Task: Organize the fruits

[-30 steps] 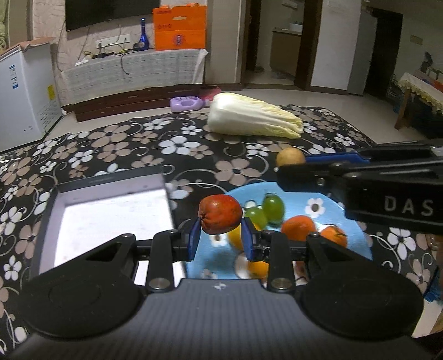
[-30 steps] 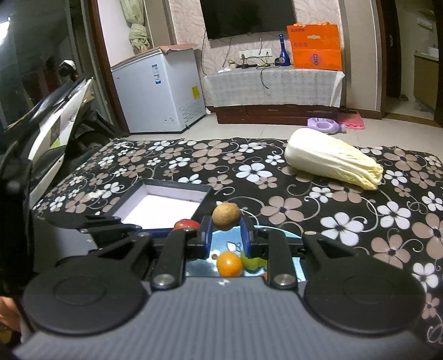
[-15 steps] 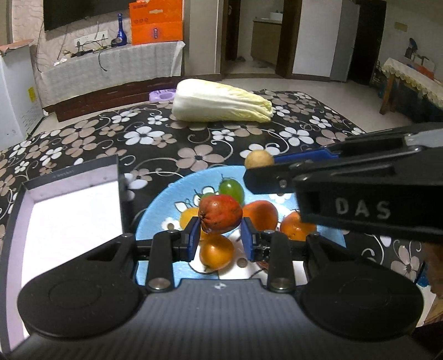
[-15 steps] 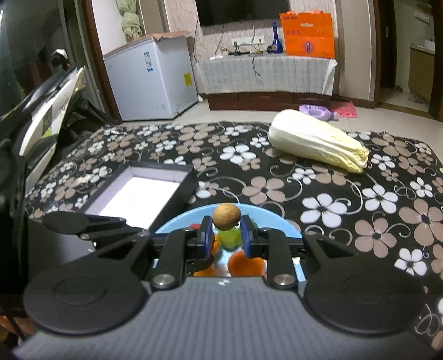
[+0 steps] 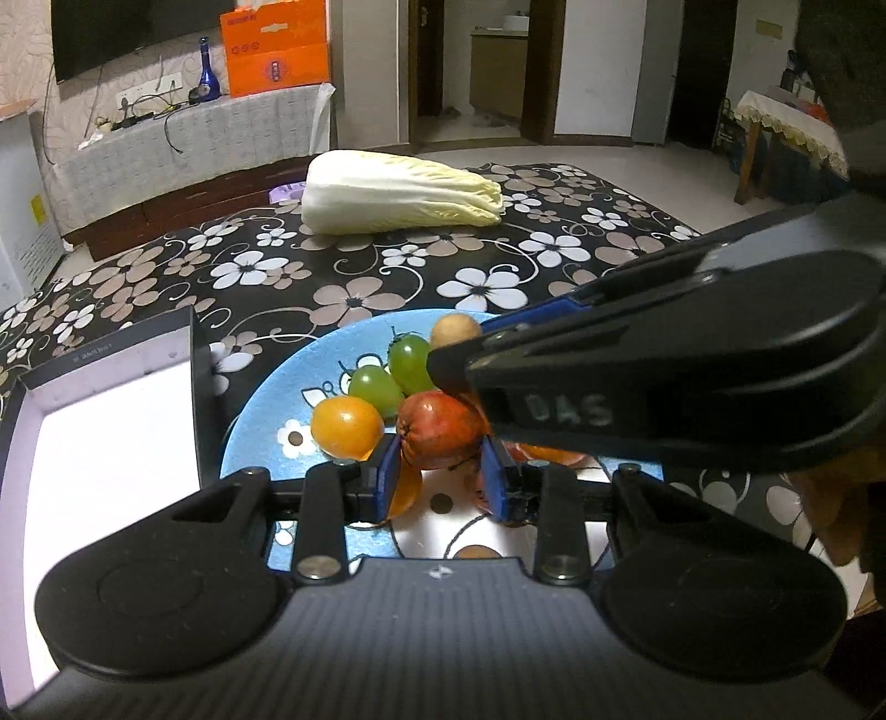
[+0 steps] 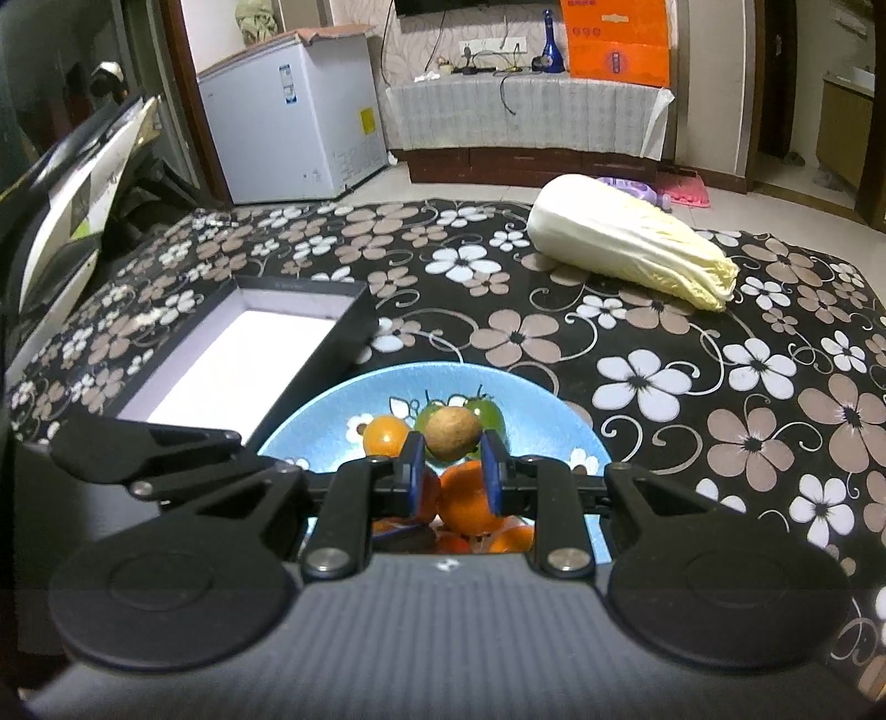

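both tools lowered toward round blue floral plate: left tool pinching red pear-shaped fruit, right tool pinching small brown round fruit; placing step, next: release centre-frame.

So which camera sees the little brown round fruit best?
The right wrist view. There the small brown fruit sits whole and centred, pinched between the right gripper's blue pads above the blue plate. In the left wrist view only its top peeks out behind the right gripper's black body.

Dim room, pale tiled floor. White chest freezer upper left, cloth-covered TV cabinet top centre with orange box, blue bottle. Dark doorway upper right.
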`<action>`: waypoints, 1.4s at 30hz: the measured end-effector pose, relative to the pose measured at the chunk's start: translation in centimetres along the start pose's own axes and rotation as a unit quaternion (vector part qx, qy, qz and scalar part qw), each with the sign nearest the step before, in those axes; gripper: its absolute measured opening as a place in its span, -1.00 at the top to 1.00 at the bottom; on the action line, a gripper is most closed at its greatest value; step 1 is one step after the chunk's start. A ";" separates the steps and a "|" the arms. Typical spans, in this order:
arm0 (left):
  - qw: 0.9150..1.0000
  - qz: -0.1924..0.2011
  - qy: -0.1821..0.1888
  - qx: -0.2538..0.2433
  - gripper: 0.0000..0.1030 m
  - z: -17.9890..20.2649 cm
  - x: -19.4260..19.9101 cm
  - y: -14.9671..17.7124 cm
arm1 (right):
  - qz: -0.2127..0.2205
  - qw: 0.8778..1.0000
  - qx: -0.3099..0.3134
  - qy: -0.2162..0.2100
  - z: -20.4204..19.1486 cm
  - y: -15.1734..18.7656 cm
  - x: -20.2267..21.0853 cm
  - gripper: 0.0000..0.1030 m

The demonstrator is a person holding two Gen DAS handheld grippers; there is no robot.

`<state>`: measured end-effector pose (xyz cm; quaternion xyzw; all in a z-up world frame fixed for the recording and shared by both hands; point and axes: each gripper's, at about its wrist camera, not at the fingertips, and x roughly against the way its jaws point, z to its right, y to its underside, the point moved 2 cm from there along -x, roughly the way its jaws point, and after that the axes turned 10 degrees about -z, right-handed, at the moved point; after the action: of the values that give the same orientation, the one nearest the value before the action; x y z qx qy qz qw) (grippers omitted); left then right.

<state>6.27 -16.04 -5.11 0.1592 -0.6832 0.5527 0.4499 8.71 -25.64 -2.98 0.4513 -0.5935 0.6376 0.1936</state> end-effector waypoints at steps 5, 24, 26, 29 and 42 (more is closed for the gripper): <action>1.000 0.002 -0.007 -0.005 0.22 0.0 0.0 0.1 | -0.001 1.000 -0.003 0.003 0.1 0.0 -0.3 0.49; 0.995 0.068 -0.053 -0.053 -0.98 2.5 5.8 2.9 | 0.077 0.993 -0.093 -0.006 1.8 2.4 4.6 0.18; 0.993 0.069 -0.074 -0.057 -0.98 3.0 6.4 3.3 | 0.081 0.991 -0.106 -0.002 2.1 3.1 5.2 0.15; 0.991 0.073 -0.094 -0.063 -0.98 3.6 7.2 4.1 | 0.082 0.990 -0.112 0.005 2.1 3.9 5.7 0.09; 0.996 0.036 -0.070 0.030 -0.98 1.1 11.0 7.5 | 0.082 0.984 -0.156 0.022 1.8 8.2 8.2 -0.27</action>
<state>-5.56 -11.37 -0.99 0.1860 -0.7015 0.5764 0.3754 -1.28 -31.46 -1.36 0.3513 -0.7160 0.5609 0.2223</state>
